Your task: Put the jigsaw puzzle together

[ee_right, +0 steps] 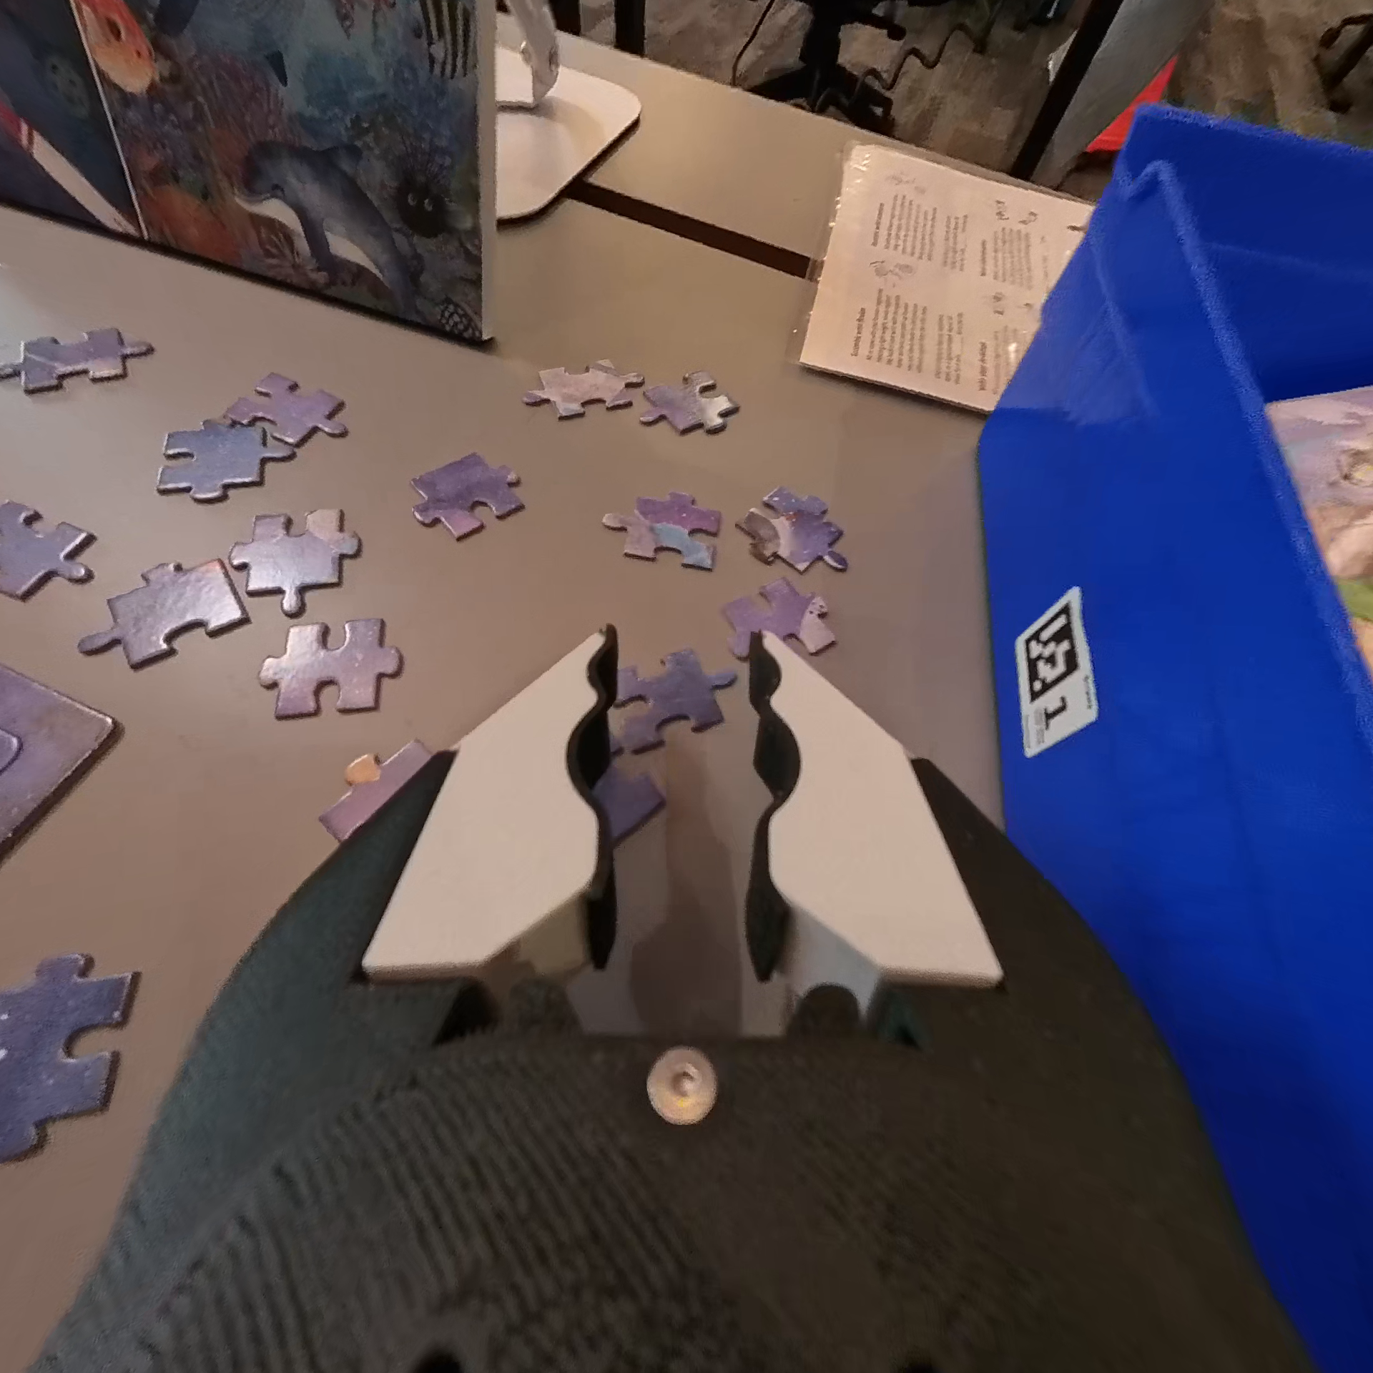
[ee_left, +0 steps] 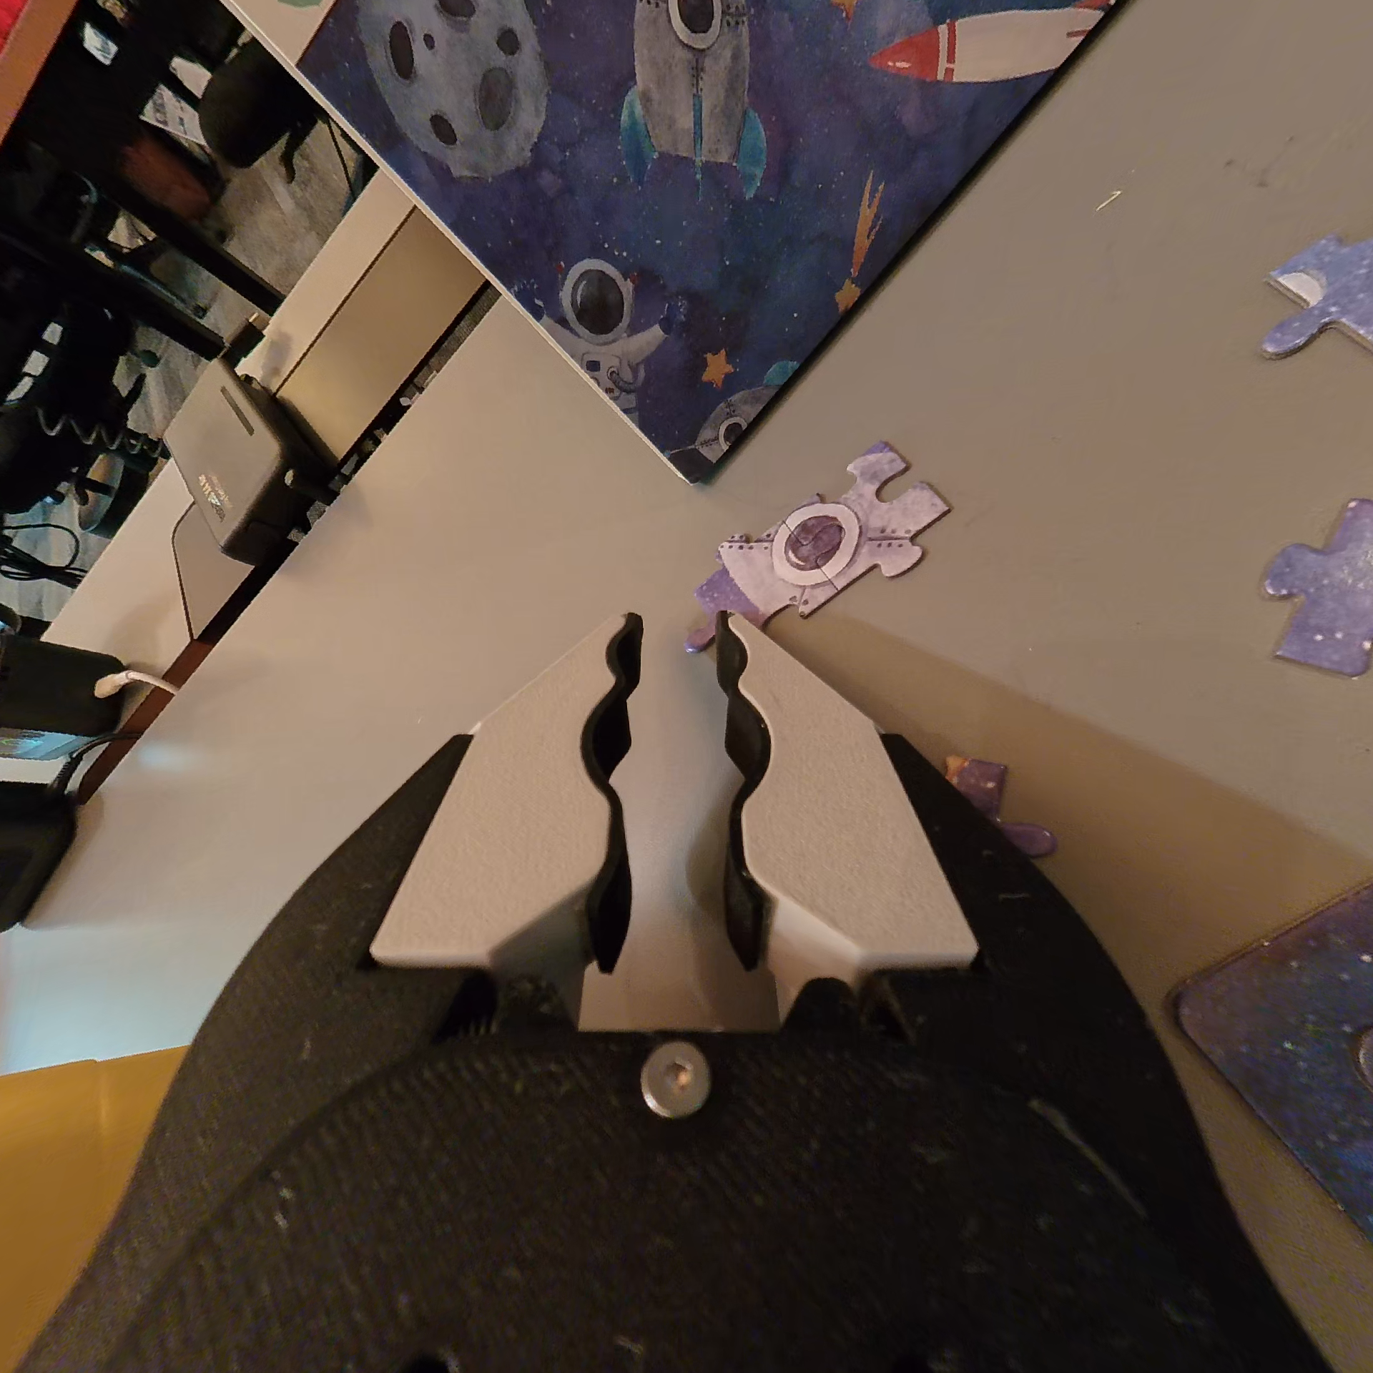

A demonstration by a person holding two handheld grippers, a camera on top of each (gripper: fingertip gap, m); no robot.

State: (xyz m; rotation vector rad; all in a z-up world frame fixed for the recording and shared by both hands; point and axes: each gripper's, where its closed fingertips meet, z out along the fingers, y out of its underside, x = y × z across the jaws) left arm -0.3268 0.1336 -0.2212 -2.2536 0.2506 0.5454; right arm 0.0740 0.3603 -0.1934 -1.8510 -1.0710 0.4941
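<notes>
Jaws on my left gripper are standing a narrow way apart with only bare grey table showing between them, so nothing is gripped there. I am seeing its right fingertip sitting just at the purple tab of a joined pair of puzzle pieces printed with a porthole; whether it touches I cannot tell. A space-themed puzzle box is lying beyond that, near the table's far edge. My right gripper is hovering with its jaws moderately open above a loose purple puzzle piece, which is lying flat on the table, neither pad pressing on it. More purple pieces are lying scattered to the left, and a blue bin is standing close on the right.
</notes>
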